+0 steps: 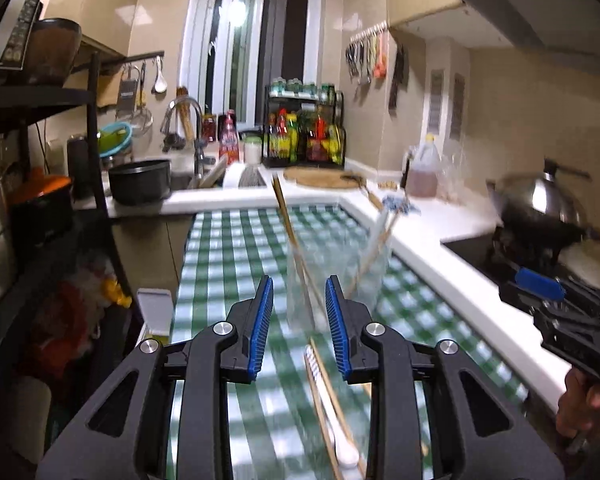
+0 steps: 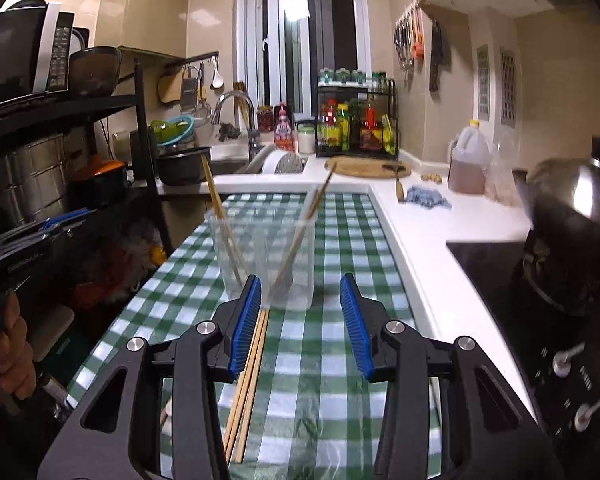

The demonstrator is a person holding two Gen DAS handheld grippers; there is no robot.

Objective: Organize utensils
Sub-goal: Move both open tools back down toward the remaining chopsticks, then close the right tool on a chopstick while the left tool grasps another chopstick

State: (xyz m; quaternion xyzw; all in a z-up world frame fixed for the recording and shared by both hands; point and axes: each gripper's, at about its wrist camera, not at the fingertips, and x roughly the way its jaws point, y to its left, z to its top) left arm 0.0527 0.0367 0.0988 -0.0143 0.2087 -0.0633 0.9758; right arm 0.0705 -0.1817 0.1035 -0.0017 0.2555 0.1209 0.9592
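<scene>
Both the left gripper and right gripper hover with jaws apart and empty near the clear plastic cup holding chopsticks; loose wooden chopsticks on the green checked tablecloth apparently await pickup next.

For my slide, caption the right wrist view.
Open right gripper nears a cup holding chopsticks.

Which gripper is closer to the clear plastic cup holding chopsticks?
Hard to call, perhaps the left. The left gripper has the clear plastic cup just beyond its open fingertips; the right gripper faces it from slightly right.
</scene>
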